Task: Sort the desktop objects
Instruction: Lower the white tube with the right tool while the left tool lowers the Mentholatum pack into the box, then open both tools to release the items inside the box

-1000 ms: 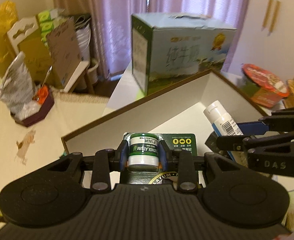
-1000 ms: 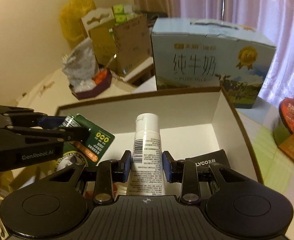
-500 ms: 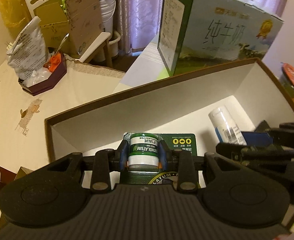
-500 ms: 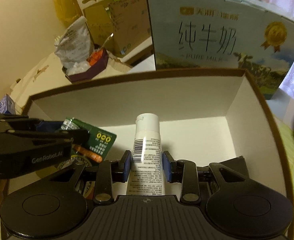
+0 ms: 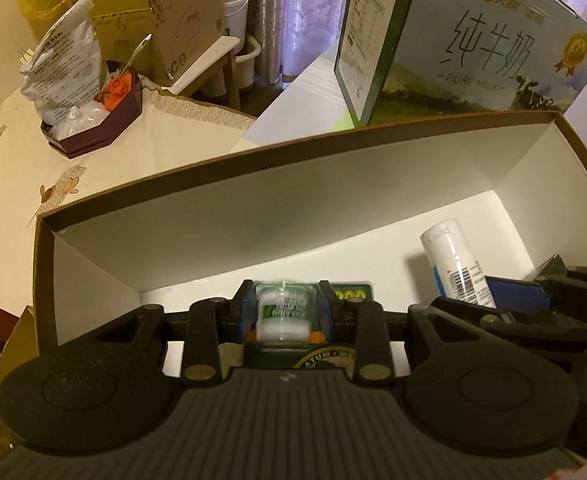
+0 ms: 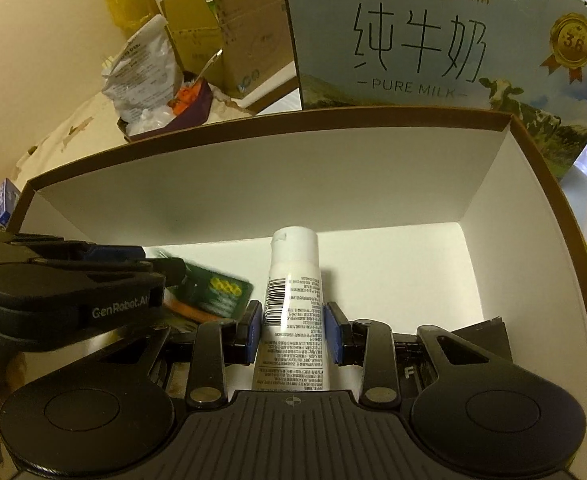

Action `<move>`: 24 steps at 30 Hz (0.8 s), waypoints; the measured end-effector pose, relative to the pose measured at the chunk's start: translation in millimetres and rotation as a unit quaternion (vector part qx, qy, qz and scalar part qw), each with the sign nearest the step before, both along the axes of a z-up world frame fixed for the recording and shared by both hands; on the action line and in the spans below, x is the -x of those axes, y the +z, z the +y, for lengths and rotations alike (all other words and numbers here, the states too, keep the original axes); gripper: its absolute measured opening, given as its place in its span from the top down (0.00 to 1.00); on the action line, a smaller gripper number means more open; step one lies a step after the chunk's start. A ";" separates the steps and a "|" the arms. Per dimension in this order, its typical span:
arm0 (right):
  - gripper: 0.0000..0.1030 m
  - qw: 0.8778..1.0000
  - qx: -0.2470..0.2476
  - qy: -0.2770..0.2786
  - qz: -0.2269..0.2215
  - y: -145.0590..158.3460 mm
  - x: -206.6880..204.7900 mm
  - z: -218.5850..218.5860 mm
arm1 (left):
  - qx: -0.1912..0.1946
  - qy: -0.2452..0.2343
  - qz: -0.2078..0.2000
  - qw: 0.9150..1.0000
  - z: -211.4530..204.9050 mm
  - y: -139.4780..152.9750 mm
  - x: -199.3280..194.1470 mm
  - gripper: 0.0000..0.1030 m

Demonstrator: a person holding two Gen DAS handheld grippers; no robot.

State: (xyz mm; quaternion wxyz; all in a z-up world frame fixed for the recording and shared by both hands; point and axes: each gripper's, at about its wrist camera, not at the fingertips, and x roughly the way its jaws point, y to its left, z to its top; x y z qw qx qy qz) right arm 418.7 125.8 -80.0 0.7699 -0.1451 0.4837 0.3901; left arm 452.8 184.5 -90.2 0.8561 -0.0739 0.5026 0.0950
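salve jar (image 5: 282,315) between left gripper (image 5: 282,312) pads, seemingly gripped

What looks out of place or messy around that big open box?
Nothing is spilled or broken. The only untidy spot is the dark hexagonal tray on the cream tablecloth, crammed with a crumpled silver bag and orange scraps.

one open box (image 6: 533,184), one white tube (image 6: 293,292), one green jar (image 5: 282,312), one milk carton (image 6: 433,40)

Dim warm indoor light, fisheye bending at edges — jar (image 5: 281,312) motion-blurred, corners dark
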 end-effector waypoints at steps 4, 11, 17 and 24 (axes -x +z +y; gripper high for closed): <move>0.70 1.000 0.001 0.001 0.005 -1.6 -1.5 1.1 | -0.005 -0.006 -0.003 1.000 -0.4 0.8 -0.9 0.72; 0.68 1.000 -0.009 0.008 0.001 -1.0 -2.9 2.7 | -0.004 -0.009 0.001 1.000 0.8 1.1 -2.1 0.61; 0.33 0.999 -0.015 0.016 -0.031 9.1 2.4 -5.3 | -0.005 -0.009 -0.002 1.000 4.5 4.9 2.3 0.41; 0.08 0.997 -0.023 0.039 -0.055 29.7 18.0 -25.1 | -0.007 -0.033 -0.012 0.999 -1.6 20.9 16.3 0.32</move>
